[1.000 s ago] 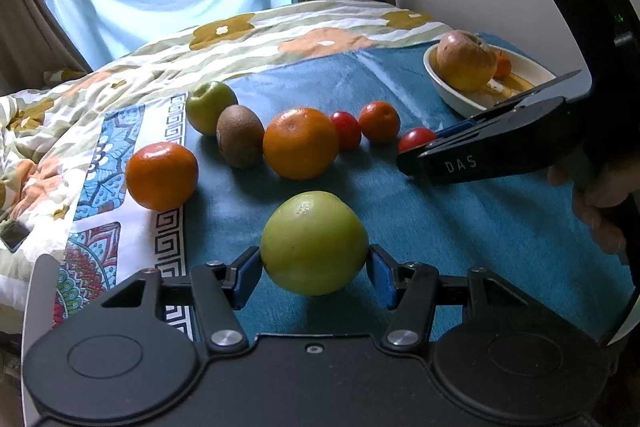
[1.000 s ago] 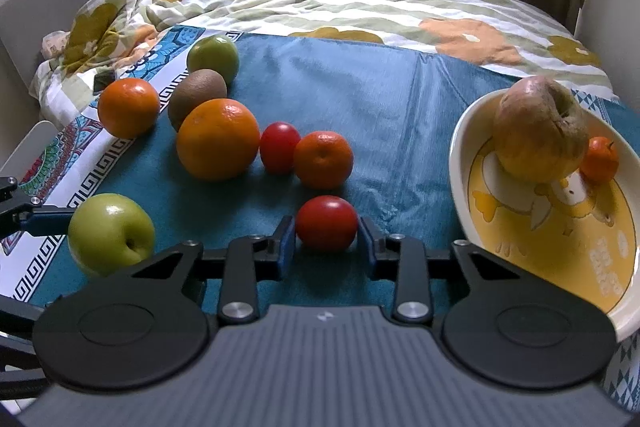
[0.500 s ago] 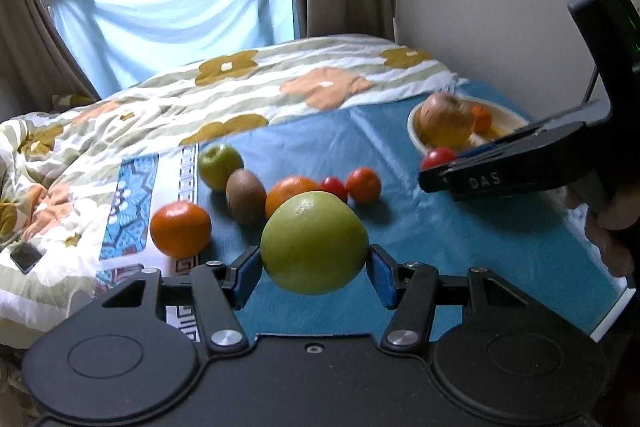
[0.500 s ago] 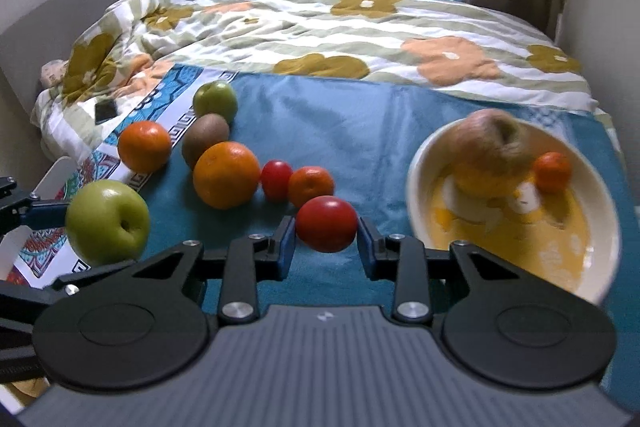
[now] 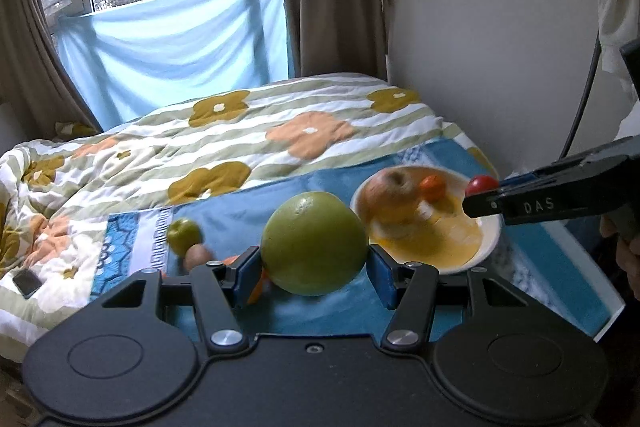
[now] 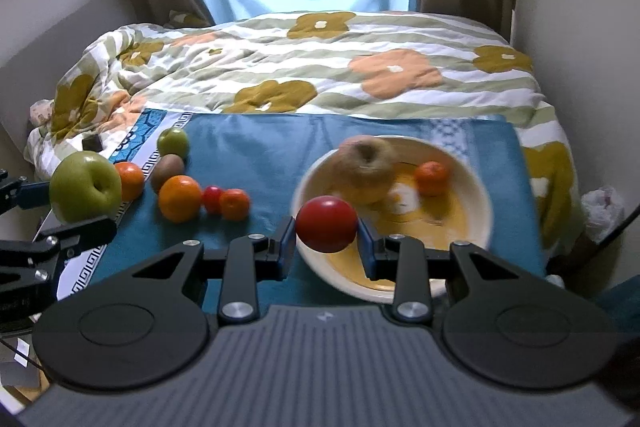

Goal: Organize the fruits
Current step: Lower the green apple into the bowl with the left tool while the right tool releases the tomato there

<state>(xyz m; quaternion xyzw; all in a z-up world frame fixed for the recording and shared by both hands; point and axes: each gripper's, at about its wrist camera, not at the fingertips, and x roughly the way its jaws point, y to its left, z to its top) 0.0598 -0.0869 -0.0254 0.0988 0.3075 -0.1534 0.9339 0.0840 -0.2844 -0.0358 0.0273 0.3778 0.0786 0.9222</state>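
My left gripper (image 5: 314,267) is shut on a big green apple (image 5: 315,243), held in the air above the blue cloth (image 5: 248,211). In the right wrist view that green apple (image 6: 85,186) hangs at the far left. My right gripper (image 6: 326,241) is shut on a red tomato (image 6: 326,224), over the near rim of the white bowl (image 6: 482,187). From the left wrist view, the tomato (image 5: 481,184) sits at the tip of the right gripper over the bowl (image 5: 490,239). A reddish apple (image 6: 366,163) and a small mandarin (image 6: 431,178) lie in the bowl.
On the cloth (image 6: 256,155) lie a small green apple (image 6: 173,142), a kiwi (image 6: 167,171), two oranges (image 6: 180,198), another tomato (image 6: 213,199) and a mandarin (image 6: 234,203). A flowered quilt (image 6: 320,67) covers the bed behind. Walls stand on the right and left.
Both grippers have risen with their fruit. The right one has carried the tomato from the cloth to over the bowl's near rim; the left one has lifted the green apple and swung toward the bowl.
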